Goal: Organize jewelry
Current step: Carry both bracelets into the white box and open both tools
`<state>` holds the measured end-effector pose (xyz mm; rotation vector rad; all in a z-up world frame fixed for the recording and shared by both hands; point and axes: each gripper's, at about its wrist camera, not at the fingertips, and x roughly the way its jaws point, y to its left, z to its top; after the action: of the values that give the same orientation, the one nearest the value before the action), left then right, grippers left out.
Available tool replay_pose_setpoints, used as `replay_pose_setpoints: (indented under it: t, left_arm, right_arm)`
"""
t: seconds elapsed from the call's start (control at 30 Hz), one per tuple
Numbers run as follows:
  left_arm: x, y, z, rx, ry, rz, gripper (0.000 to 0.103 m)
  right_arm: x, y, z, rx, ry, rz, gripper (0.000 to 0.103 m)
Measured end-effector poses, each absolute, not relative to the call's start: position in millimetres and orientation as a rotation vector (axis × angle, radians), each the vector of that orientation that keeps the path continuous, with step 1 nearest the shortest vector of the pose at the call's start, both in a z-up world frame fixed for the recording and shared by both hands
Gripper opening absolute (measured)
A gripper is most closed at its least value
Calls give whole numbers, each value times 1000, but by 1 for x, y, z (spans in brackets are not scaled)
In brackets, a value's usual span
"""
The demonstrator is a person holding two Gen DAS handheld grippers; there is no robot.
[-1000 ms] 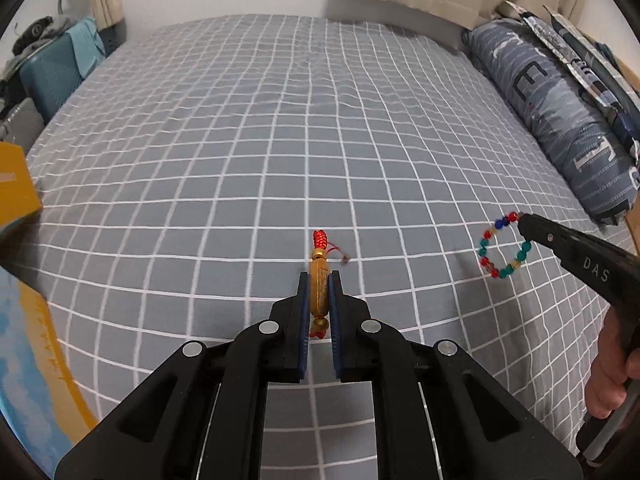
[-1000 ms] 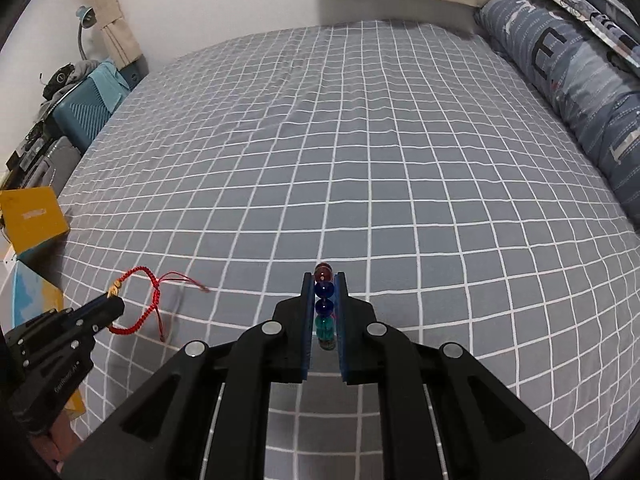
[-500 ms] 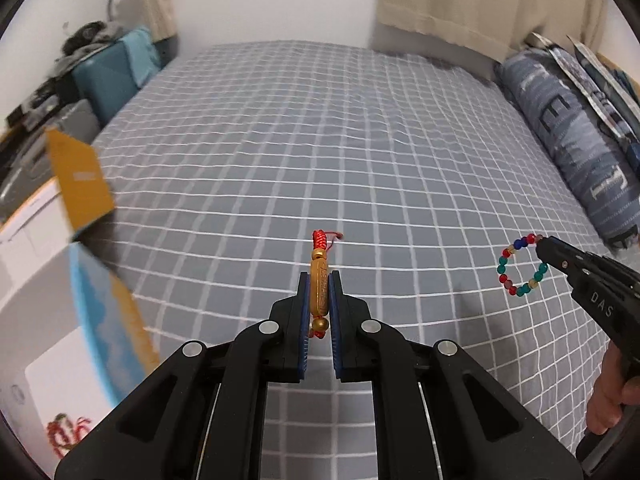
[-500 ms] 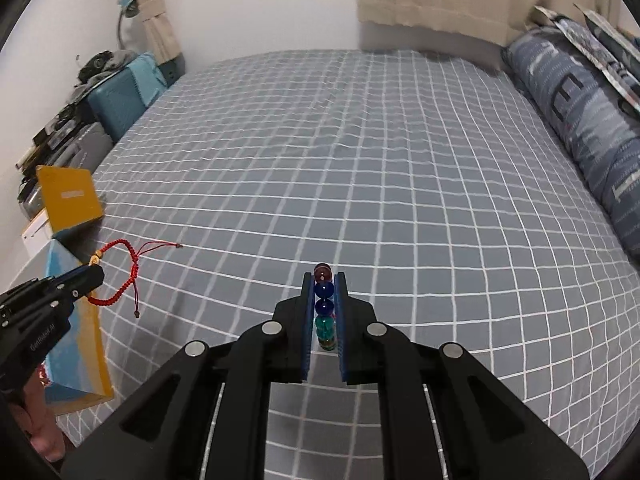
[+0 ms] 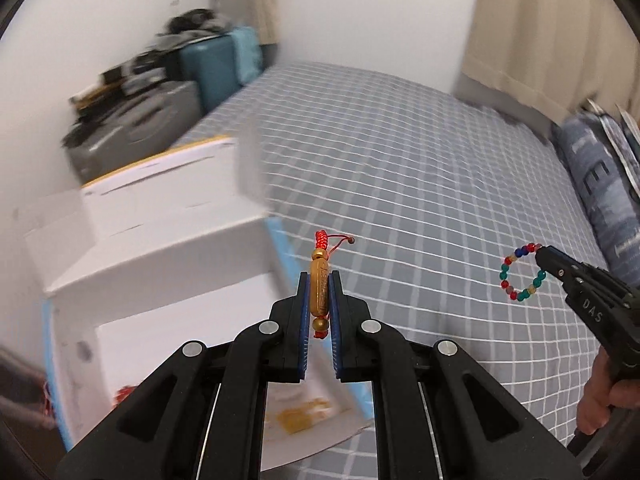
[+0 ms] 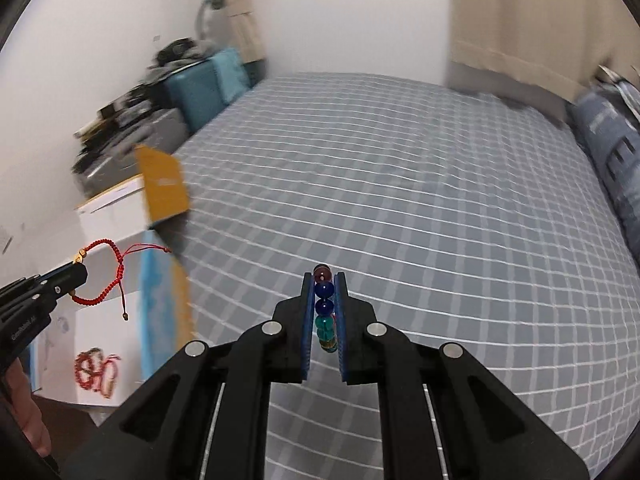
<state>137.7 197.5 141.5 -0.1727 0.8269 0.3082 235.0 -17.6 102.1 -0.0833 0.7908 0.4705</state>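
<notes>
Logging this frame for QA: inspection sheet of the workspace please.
Surface: bed, grey checked cover, nothing lying on it.
Job's things: red cord bracelet with gold charm; multicoloured bead bracelet; open white box at the bed's edge, red jewelry inside.
Clutter: suitcases by the wall, blurred.
Grippers: left claw shut on red cord bracelet; right claw shut on bead bracelet.
Cables: nothing seen.
Surroundings: pillow, curtain, white wall.

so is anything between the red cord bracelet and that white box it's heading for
Nothing visible. The red cord bracelet hangs from the shut left gripper above the open white box; the yellow flap stands farther back.
</notes>
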Motion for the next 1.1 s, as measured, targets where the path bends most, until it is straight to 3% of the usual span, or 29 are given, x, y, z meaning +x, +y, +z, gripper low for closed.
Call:
replay_pose_setpoints:
  t: [0.37,0.7,1.1]
  left_arm:
    - [42,306,150,-264,818,516,8]
    - [12,349,75,-339,940,553,8]
    - [20,363,24,-384,1023,539,8]
  right_arm:
    - [170,122,118,-200,737,703,9]
    - [135,210,52,-341,831,803,9]
    - [146,223,4,-402,932,752,10]
